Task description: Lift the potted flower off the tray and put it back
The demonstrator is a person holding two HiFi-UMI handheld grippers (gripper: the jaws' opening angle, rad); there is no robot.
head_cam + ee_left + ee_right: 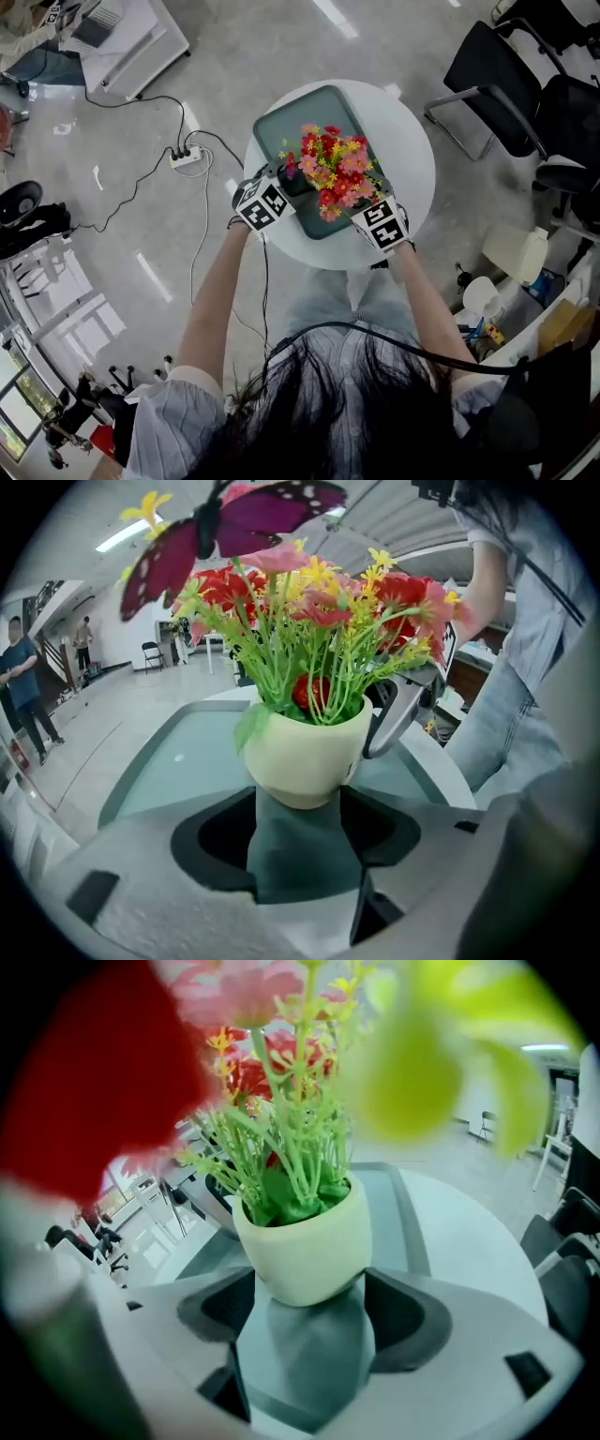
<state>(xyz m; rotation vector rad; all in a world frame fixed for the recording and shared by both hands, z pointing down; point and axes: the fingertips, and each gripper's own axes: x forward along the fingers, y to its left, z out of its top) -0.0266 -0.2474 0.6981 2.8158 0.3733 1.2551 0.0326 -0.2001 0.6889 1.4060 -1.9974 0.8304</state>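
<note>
Since their jaws stand spread wide, the left hand-held gripper point(289, 184) and the right hand-held gripper point(360, 202) pinch nothing. Each flanks the cream pot point(305, 757) from its own side and the pads look clear of its wall, probably placed for a two-sided squeeze that won't tip it. The pot stands upright on the green tray point(281, 122), near the front edge, with flowers point(333, 169) and a fake butterfly point(234, 522) on top. The tray lies on the round white worktop point(403, 141). Beyond are a power strip point(185, 157) and black chairs point(506, 84).
</note>
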